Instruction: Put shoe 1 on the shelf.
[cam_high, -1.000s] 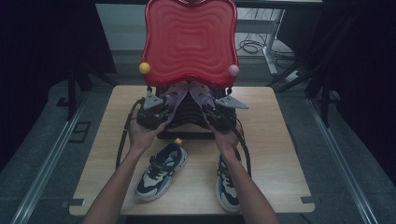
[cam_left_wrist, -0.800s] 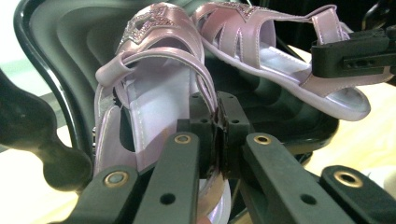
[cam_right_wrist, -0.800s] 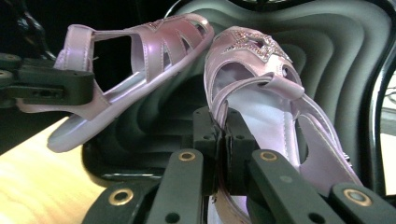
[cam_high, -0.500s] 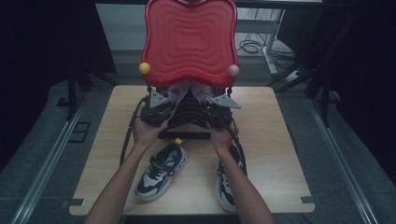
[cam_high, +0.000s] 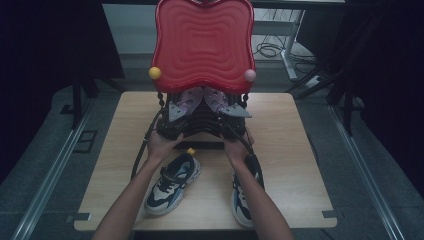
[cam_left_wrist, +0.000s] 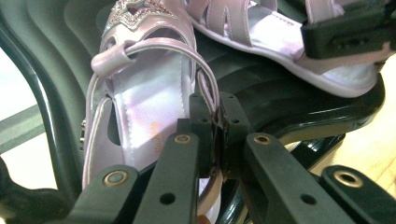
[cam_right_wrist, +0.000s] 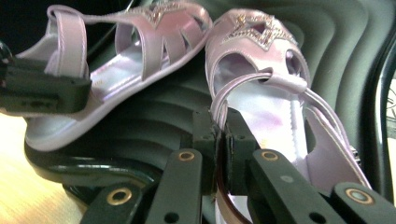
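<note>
against the earlier high views, both hands have sunk a little toward the table (cam_high: 300, 150) and drawn in under the red chair back (cam_high: 202, 45), bringing the two pink sandals lower onto the dark ribbed seat (cam_high: 200, 120); that reads to me as the pair being set down there, with the release not yet made; the left gripper (cam_left_wrist: 215, 135) has its jaws narrow, pinched on the thin heel strap of the left sandal (cam_left_wrist: 140, 102), the strap running straight up between the pads; the right gripper (cam_right_wrist: 219, 140) is likewise clamped on the heel strap of the right sandal (cam_right_wrist: 266, 98), its jaws nearly together; each sandal lies just ahead of its own jaws, toes pointing away, soles apparently resting on the seat, though whether they bear fully on it is hard to tell from these angles; two sneakers (cam_high: 172, 182) lie on the table nearer the person, apart from the work.
</note>
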